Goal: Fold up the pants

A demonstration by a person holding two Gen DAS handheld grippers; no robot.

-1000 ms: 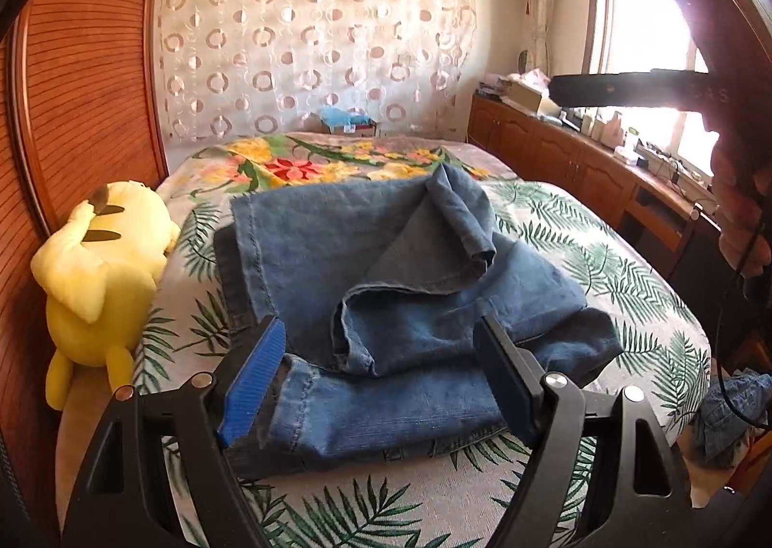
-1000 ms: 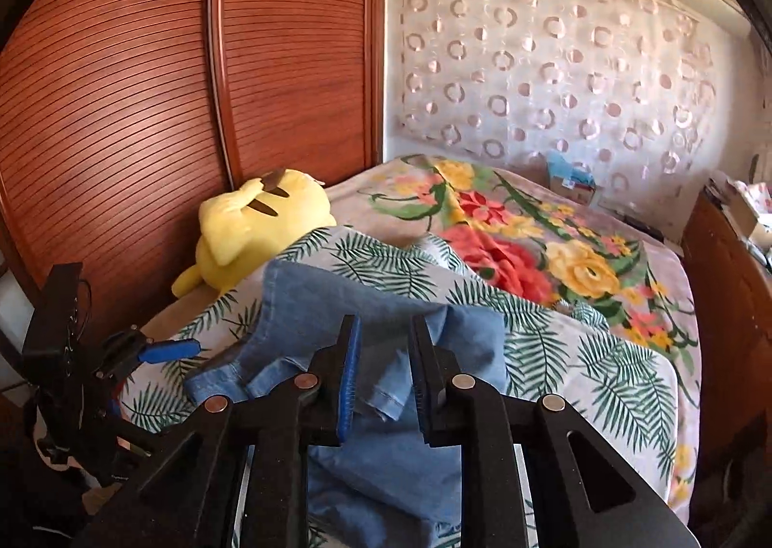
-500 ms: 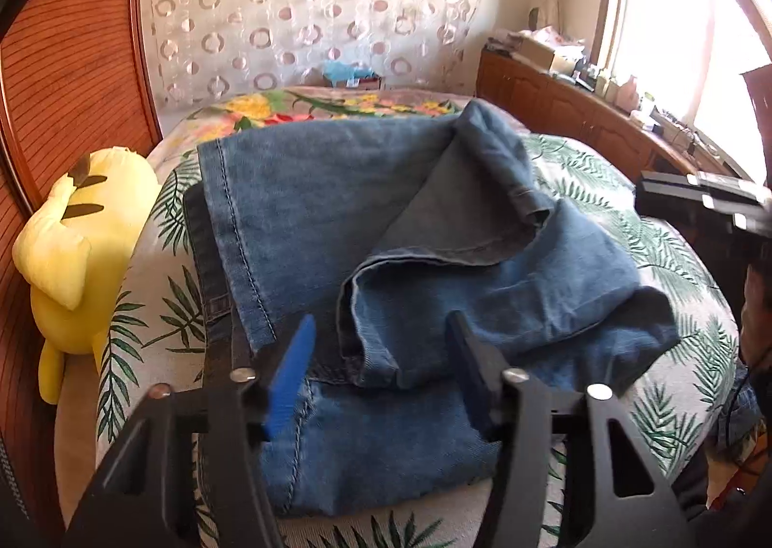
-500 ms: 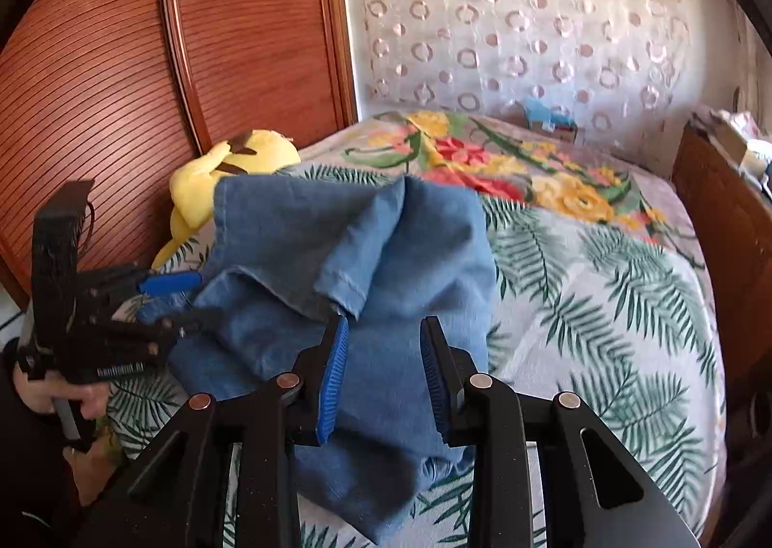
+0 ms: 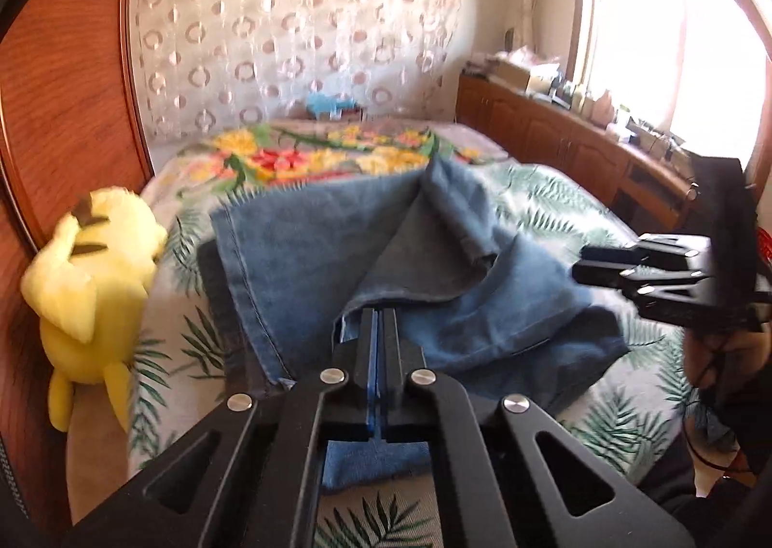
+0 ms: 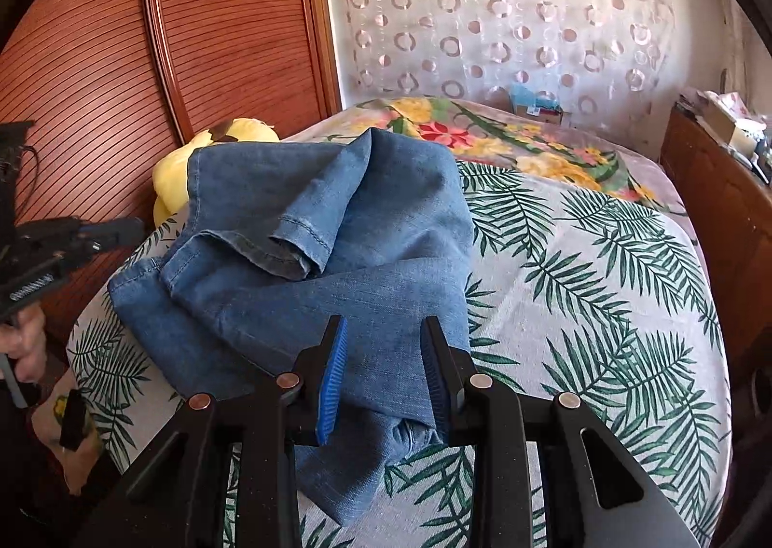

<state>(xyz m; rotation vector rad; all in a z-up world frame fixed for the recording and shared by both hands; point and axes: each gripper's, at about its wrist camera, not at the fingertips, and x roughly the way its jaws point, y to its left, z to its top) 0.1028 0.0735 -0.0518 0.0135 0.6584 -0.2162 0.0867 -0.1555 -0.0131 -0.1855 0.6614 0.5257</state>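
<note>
Blue denim pants (image 5: 309,253) lie in a rumpled, partly folded heap on the bed, also in the right wrist view (image 6: 386,220). My left gripper (image 5: 379,321) is shut, its fingertips at a loose folded edge of the pants; whether cloth is pinched between the pads is hidden. In the right wrist view the left gripper (image 6: 116,226) shows at the far left, at the pants' left edge. My right gripper (image 6: 383,331) is open, its jaws over the near part of the pants. It shows from the side at the right of the left wrist view (image 5: 586,261).
A yellow plush toy (image 5: 91,287) lies at the bed's left edge against a wooden wardrobe (image 6: 144,41). The bed has a leaf-print cover (image 6: 603,287). A wooden cabinet (image 5: 555,138) runs along the right wall under the window.
My left gripper has shut from wide open and moved in to the folded edge. My right gripper has opened wider and dropped lower over the near part of the pants.
</note>
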